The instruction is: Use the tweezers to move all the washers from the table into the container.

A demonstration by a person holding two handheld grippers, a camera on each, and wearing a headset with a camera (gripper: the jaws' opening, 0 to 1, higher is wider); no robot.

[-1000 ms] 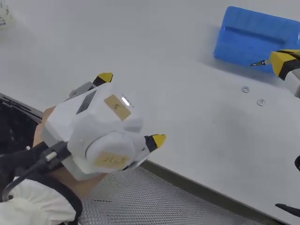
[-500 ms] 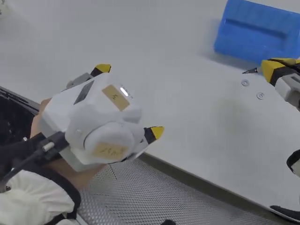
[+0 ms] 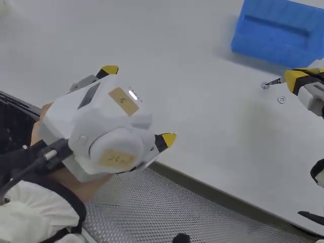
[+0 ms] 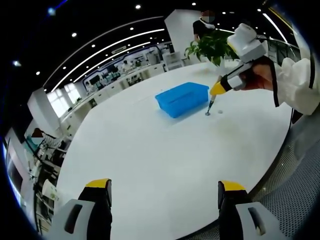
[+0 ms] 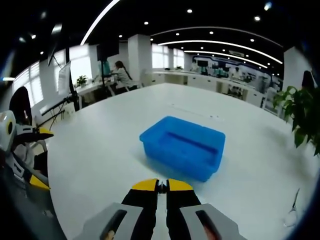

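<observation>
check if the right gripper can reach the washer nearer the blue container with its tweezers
Probably yes: the right gripper holds the tweezers with their tip right at that washer, and nothing stands between them.

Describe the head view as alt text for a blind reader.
The right gripper holds tweezers, tip at one washer, a second washer beside it, on a white table near a blue container. The open left gripper hovers in front.

Right gripper (image 5: 161,183) clamping tweezers (image 5: 161,187), blue container (image 5: 183,146) ahead
</observation>
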